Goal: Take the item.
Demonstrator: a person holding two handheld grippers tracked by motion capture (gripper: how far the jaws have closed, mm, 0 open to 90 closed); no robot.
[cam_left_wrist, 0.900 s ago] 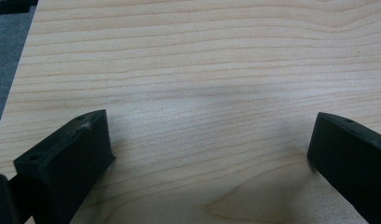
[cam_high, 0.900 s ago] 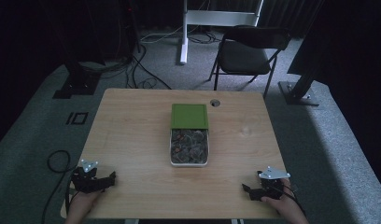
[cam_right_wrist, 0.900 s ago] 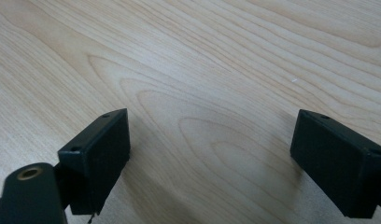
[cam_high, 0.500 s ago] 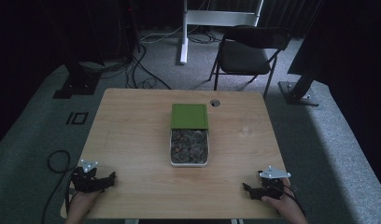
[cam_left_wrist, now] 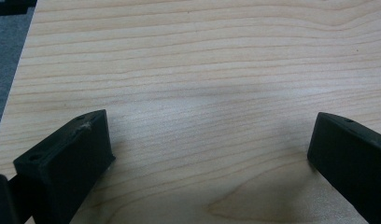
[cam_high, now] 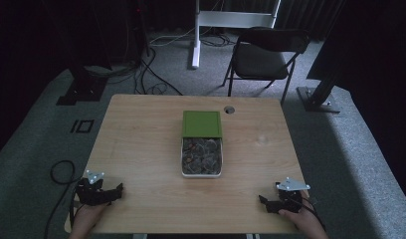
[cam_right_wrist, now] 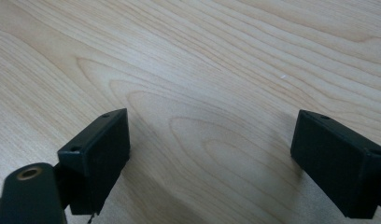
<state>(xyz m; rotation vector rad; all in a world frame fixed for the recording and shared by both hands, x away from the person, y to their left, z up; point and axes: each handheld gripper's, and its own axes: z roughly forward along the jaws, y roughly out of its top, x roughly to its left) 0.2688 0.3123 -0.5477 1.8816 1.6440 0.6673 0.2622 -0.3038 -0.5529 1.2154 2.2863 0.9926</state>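
A white tray of small grey and brown pieces sits at the middle of the wooden table. A green lid covers the tray's far end. My left gripper rests at the table's near left corner, held by a hand. My right gripper rests at the near right corner. In the left gripper view my left gripper stands open over bare wood. In the right gripper view my right gripper also stands open over bare wood, holding nothing.
A round hole is set in the table's far edge. Behind the table stand a black folding chair and a white stand. Cables lie on the grey carpet at the left.
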